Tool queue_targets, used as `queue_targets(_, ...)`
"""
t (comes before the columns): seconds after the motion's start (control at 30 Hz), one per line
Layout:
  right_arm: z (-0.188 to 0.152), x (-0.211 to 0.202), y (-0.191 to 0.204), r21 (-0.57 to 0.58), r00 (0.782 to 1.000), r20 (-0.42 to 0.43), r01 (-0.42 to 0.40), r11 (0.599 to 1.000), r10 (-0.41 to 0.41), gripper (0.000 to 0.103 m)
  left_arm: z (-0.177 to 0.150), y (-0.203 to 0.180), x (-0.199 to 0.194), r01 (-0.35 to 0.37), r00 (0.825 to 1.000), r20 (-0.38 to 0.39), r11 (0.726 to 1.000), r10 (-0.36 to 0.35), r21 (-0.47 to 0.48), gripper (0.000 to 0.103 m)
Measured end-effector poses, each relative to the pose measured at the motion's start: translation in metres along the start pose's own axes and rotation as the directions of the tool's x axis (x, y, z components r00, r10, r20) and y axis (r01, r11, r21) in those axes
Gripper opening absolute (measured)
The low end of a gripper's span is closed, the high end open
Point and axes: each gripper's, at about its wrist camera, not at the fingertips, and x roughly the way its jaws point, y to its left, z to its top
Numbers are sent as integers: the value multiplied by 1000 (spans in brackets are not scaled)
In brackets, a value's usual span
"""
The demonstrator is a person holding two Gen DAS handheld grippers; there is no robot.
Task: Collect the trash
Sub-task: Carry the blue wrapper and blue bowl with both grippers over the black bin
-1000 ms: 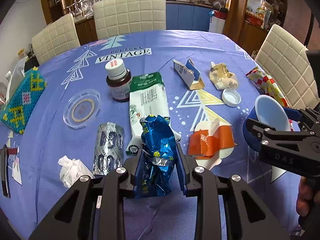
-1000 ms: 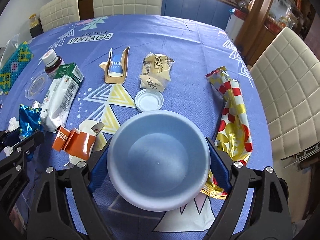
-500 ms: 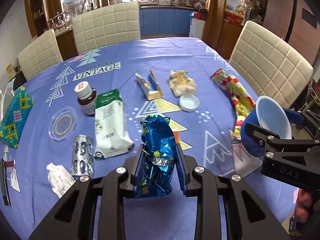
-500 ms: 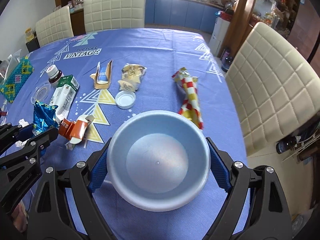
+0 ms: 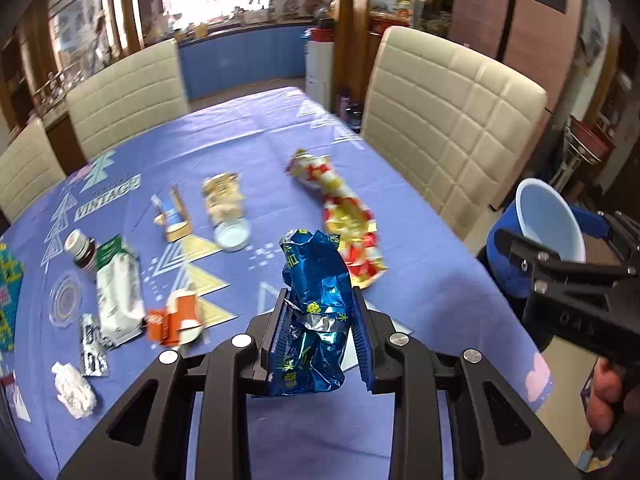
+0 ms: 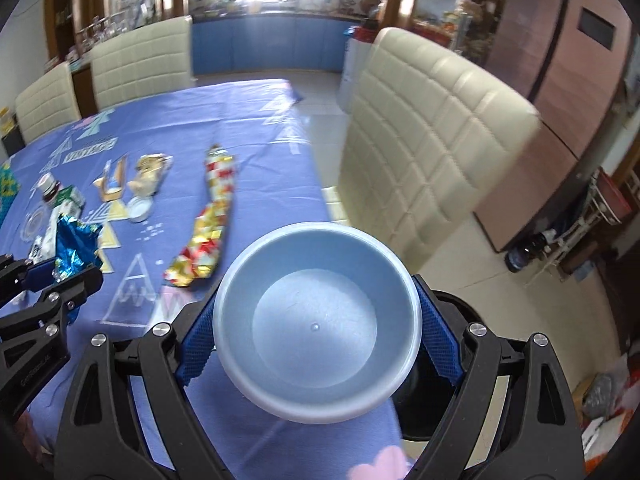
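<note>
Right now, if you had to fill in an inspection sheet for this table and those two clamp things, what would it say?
Surface: table under a blue patterned cloth.
Job's things: blue foil wrapper held up off the table; red, white and gold wrapper, orange packet, crumpled tissue, blister strip lying on the cloth.
Clutter: brown bottle, white carton, white lid.
Grippers: left gripper clamped on the foil wrapper; right gripper clamped across an empty pale blue bowl.
Cables: nothing seen.
Surroundings: cream chairs, blue cabinets, bright window.
</note>
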Motion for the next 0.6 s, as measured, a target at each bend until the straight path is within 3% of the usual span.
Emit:
queue_targets(0.33,-17,-10,-95,122,977,1,213,969,-215,87,12,-74,3,80,997,10,987,-82,139,29)
queue_targets(0.6,-28,-9,-139,234,964,-31,263,936,-263,96,15,-105,13,121,993,-17,974,-120,190,29)
